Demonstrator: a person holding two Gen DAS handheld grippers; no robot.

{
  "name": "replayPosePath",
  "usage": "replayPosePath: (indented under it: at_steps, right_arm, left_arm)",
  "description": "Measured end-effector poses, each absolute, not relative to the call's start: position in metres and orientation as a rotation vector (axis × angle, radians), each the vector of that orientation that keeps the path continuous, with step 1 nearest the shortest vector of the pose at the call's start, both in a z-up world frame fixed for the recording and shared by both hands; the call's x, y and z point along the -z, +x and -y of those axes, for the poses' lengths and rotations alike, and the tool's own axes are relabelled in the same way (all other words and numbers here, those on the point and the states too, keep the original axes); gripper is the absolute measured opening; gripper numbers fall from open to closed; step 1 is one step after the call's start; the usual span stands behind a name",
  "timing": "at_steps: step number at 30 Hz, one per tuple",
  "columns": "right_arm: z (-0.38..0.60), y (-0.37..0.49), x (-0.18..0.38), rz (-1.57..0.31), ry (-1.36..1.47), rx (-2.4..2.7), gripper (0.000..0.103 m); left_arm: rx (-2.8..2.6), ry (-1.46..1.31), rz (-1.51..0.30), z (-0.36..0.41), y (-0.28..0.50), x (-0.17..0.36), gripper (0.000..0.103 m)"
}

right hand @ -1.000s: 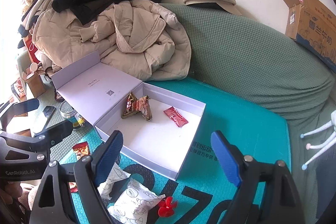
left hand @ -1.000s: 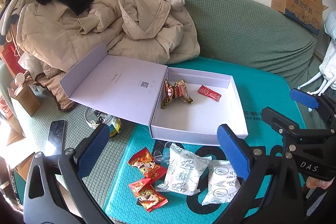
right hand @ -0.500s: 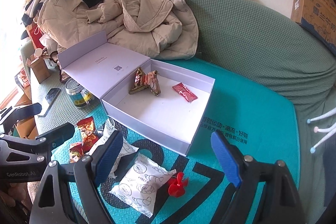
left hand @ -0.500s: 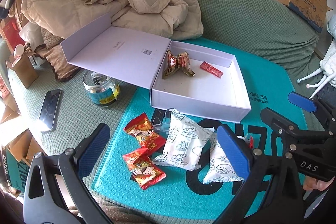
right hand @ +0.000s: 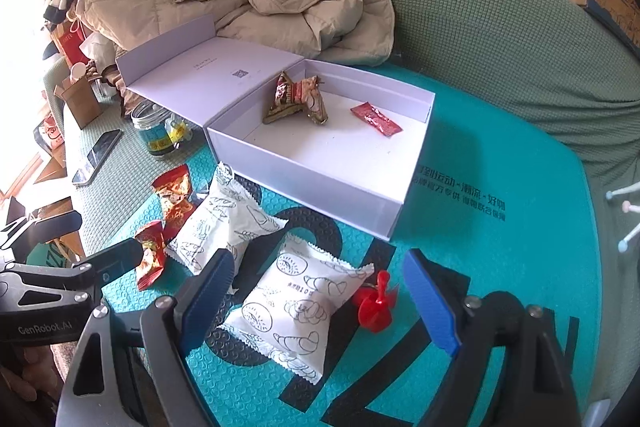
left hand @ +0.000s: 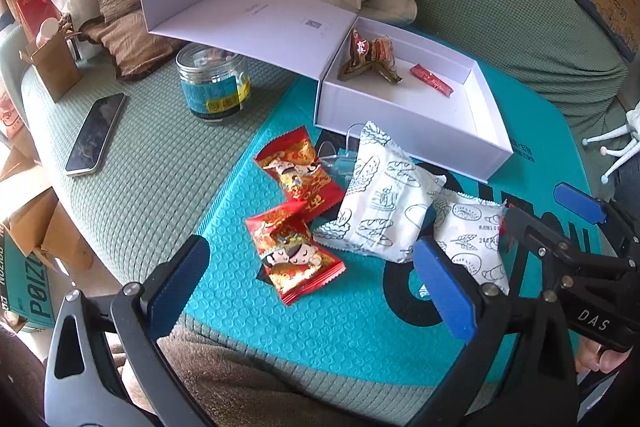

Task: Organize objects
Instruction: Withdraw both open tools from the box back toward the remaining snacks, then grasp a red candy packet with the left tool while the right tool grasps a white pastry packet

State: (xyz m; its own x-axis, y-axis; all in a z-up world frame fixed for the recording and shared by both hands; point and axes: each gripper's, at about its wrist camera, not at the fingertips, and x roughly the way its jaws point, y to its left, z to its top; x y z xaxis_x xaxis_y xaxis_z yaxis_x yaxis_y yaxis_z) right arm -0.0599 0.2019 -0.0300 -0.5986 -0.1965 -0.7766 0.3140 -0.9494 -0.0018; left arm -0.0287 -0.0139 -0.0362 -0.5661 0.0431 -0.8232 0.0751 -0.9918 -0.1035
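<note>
On the teal mat spread over the green sofa, both grippers have come down toward the loose snacks since a second ago, so the packets now fill far more of each view. The right gripper hangs just above the white bread packet nearest the mat's front edge, its fingers spread wide with nothing between them, a red plastic toy just beside that packet. The left gripper is also wide and empty, poised over the nearer of 2 red candy packets; a second white bread packet lies between those and the open white box. The box, toward the mat's back edge, already holds 1 crumpled brown-red wrapper and 1 small red sachet. Judging by this, each hand is lining up a pickup, and 4 packets remain to go into the box.
</note>
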Motion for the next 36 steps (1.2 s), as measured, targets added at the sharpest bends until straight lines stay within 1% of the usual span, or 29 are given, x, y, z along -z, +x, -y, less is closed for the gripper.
replayPosePath:
  at_steps: [3, 9, 18, 25, 31, 36]
  right_arm:
    - [-0.199, -0.057, 0.040, -0.217, 1.243, 2.552, 0.087]
    - [-0.199, -0.053, 0.054, -0.171, 1.269, 2.509, 0.087]
    - [-0.200, -0.044, 0.064, -0.166, 1.260, 2.512, 0.087]
    - [-0.214, -0.039, 0.074, -0.072, 1.257, 2.517, 0.087]
    - [-0.223, -0.038, 0.081, -0.051, 1.258, 2.511, 0.087]
    - [-0.223, -0.041, 0.085, 0.010, 1.274, 2.466, 0.087]
  left_arm:
    - [2.733, 1.475, -0.213, 0.017, -0.023, 0.045, 0.102]
    - [2.694, 1.504, -0.247, 0.022, -0.014, 0.055, 0.102]
    - [2.649, 1.535, -0.296, 0.025, -0.005, 0.070, 0.102]
    - [2.630, 1.514, -0.340, 0.028, -0.006, 0.078, 0.102]
    - [2.612, 1.509, -0.342, 0.031, -0.013, 0.083, 0.102]
    - [2.615, 1.491, -0.323, 0.031, -0.020, 0.083, 0.102]
